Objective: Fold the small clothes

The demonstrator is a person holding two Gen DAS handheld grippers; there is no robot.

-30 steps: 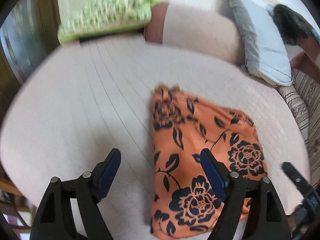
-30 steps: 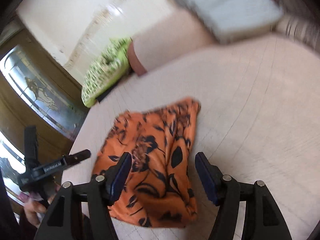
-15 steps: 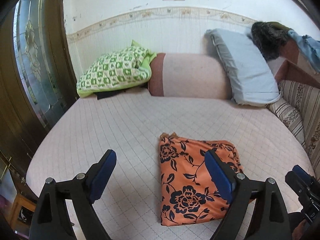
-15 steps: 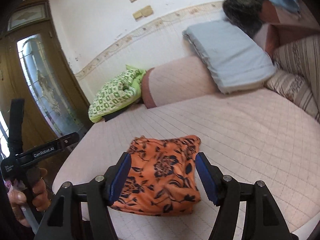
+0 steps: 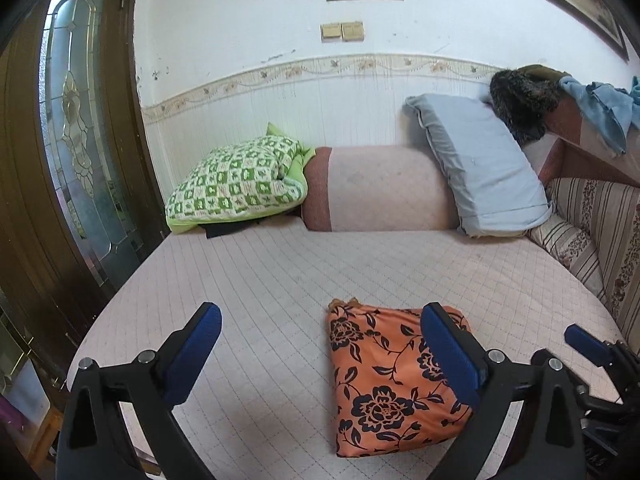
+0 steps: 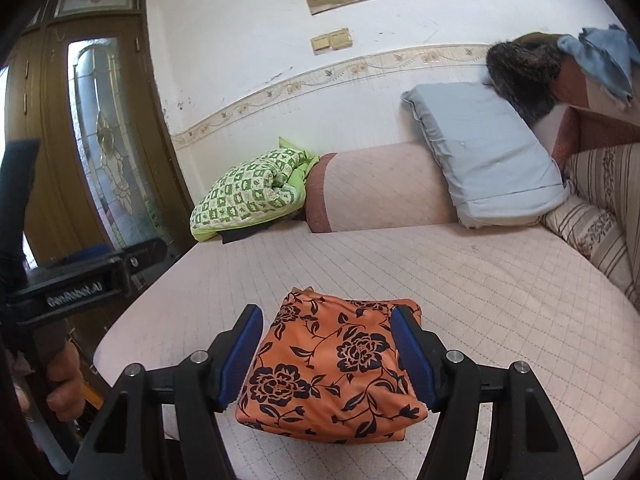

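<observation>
An orange garment with black flowers lies folded into a compact square on the pink quilted bed, near its front edge. It shows in the left wrist view (image 5: 388,380) and in the right wrist view (image 6: 328,368). My left gripper (image 5: 324,348) is open and empty, held back from the bed, with the garment under its right finger. My right gripper (image 6: 328,356) is open and empty, its blue-padded fingers either side of the garment in view, above and short of it. The left gripper also shows at the left edge of the right wrist view (image 6: 80,280).
A green checked pillow (image 5: 240,184), a pink bolster (image 5: 380,188) and a grey-blue pillow (image 5: 480,164) line the far wall. A striped cushion (image 5: 588,240) lies at the right. A wooden door with glass (image 5: 72,152) stands at the left.
Both grippers have pulled back and tilted up from the garment, so the far wall and pillows came into view. The folded garment lies where it was.
</observation>
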